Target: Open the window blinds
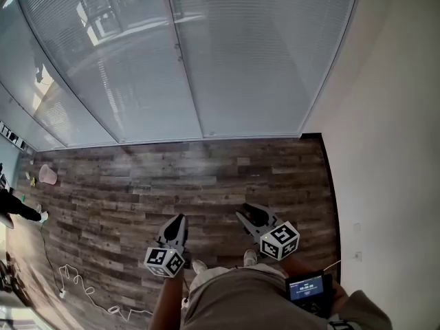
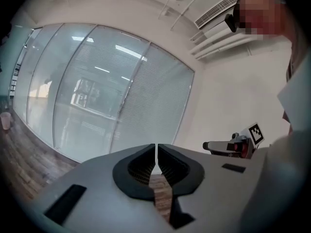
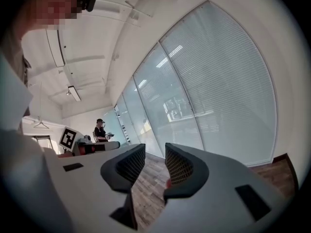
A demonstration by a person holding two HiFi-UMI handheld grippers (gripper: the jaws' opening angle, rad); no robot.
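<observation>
The left tongs are pressed together with nothing between them. The right tongs stand spread and empty. Both are held low before the person's waist, side by side, tipped slightly downward toward the window blinds, which hang closed across the wooden floor, well apart.

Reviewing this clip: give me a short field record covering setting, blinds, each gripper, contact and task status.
setting: person stands on wooden floor, white wall to their right
blinds: ahead of the person, slats closed, hanging down to the floor
left gripper: fingers together, nothing between them
right gripper: fingers apart, empty
contact: neither gripper touches the blinds
task status: not yet begun
</observation>
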